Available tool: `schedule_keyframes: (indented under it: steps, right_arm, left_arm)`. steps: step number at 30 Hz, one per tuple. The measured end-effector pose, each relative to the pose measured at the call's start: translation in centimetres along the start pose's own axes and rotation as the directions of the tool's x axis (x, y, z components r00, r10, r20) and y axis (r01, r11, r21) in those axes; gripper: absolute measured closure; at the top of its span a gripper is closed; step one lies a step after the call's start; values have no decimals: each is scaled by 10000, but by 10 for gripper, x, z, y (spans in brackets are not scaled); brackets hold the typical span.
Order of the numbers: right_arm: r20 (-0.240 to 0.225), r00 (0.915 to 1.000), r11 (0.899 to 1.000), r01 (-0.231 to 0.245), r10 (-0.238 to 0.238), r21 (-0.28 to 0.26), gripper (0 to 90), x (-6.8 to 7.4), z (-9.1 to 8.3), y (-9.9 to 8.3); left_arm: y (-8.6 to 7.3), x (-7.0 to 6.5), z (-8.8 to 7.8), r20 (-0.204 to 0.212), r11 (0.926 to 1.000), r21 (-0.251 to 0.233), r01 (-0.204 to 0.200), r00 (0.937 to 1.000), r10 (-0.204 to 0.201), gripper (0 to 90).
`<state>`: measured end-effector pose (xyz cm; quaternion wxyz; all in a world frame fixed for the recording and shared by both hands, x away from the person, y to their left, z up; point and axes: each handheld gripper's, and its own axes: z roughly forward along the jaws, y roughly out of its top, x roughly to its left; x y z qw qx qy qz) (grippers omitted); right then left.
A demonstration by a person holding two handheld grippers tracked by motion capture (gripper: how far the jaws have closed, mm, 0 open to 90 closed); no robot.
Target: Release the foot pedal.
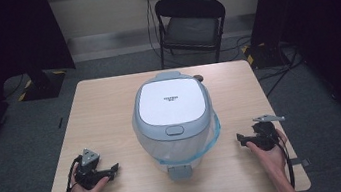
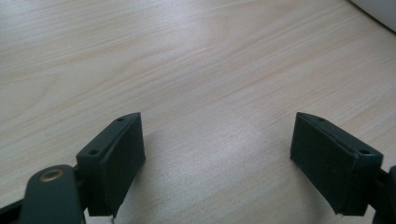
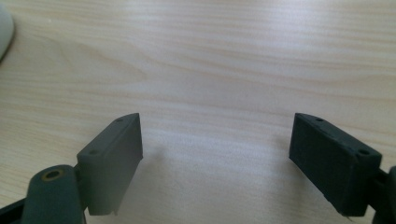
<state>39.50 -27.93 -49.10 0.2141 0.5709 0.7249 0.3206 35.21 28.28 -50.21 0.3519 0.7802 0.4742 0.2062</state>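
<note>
One white and grey lidded appliance (image 1: pixel 174 120), a cooker-like pot with a pale blue band round its clear lower body, stands near the middle of the wooden table (image 1: pixel 105 110), and everything else is placed from it. The high view shows the pot whole, with one left gripper (image 1: pixel 113 170) low to its left and one right gripper (image 1: pixel 240 139) low to its right, each near the pot's front corner but apart from it, resting in a hand near the table's near edge. The left gripper view (image 2: pixel 217 154) catches just a pale corner of the pot at its upper right; the right gripper view (image 3: pixel 215 154) catches a grey sliver at its upper left. In both, two black jaws stand spread wide with bare wood between them, grasping nothing. Open tabletop lies on either side of the pot. One black folding chair (image 1: pixel 191 22) stands beyond the table's far edge.
</note>
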Motion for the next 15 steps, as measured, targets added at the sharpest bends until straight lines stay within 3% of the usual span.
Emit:
schedule_keyframes:
  steps: [7,15]
  right_arm:
    - [609,9972,9990,441,-434,-102,133,3,3,-7]
    - [587,9975,9985,418,-398,-343,119,2,4,-9]
  left_arm:
    - [0,0,0,1,10000,1,-3,10000,3,171]
    - [0,0,1,-136,10000,19,64,9999,-64,150]
